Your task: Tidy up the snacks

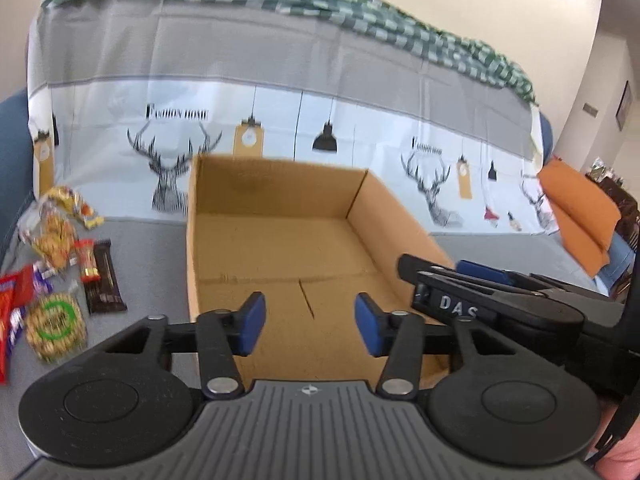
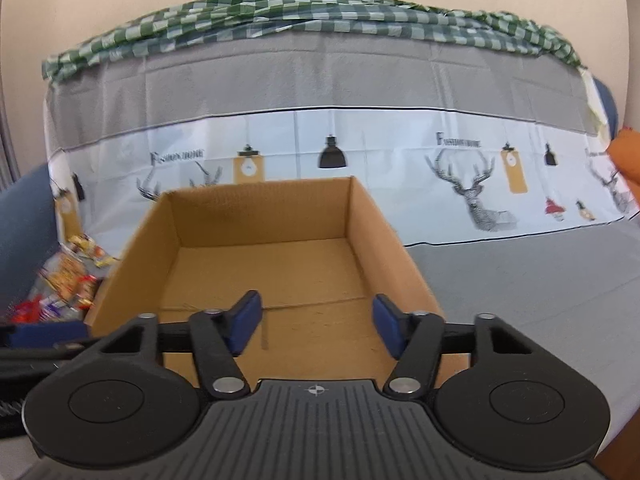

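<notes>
Snacks [image 1: 52, 276] lay heaped on the grey surface [image 1: 144, 248] left of the empty cardboard box [image 1: 280, 240]. Both the left gripper [image 1: 310, 322] and right gripper [image 2: 316, 326] hovered over it, fingers released, holding nothing. Loose, probably slippery wrappers could slide from a shallow pinch.

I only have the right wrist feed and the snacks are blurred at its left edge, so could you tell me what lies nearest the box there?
Observer: A dark brown bar lies nearest the box, apart from its left wall.
Operator: Anything round in the pile?
Observer: Yes, a round pack with a green ring, nearest the left gripper.
Operator: Is that gripper holding anything?
Observer: No, it is open and empty, above the box's near edge.
</notes>
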Motion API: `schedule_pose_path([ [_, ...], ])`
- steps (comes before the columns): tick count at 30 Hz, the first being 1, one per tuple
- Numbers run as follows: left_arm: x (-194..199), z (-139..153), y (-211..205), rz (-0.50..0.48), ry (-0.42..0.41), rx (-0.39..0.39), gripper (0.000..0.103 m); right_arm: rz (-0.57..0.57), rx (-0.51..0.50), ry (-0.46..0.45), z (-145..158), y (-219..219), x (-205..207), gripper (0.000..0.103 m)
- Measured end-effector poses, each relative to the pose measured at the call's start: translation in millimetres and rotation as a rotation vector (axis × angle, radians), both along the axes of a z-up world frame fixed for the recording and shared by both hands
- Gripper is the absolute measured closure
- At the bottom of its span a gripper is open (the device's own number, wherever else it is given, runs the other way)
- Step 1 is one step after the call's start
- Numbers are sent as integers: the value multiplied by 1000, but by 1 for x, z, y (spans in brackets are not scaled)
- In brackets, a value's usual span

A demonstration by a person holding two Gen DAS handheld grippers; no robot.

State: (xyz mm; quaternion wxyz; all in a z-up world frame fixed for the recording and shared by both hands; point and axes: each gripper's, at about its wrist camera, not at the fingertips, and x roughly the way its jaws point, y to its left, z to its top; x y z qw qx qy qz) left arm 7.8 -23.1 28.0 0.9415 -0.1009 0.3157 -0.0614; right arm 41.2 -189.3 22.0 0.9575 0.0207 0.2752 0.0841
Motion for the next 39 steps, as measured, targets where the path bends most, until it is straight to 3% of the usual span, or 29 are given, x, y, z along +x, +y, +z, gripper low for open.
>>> schedule_pose_path([
  [4,19,21,20,0,-9,19,76,61,-11,-32,29,31,10,50],
  [9,23,10,65,46,-18,-34,76,124,0,-67,37,68,29,55],
  [13,21,4,83,86,-29,9,76,176,-2,-96,19,92,20,55],
  [15,19,6,90,111,-42,10,74,208,-2,-86,19,102,20,60],
  [19,23,2,107,131,2,-66,72,236,-24,-97,17,117,24,58],
  [24,20,-3,131,184,37,-35,71,303,-30,-93,7,133,16,56],
  [29,21,-9,176,261,89,-21,71,444,-34,-124,3,161,-6,56],
  [39,21,-46,249,280,274,-51,70,759,-28,-147,-28,208,-57,56],
])
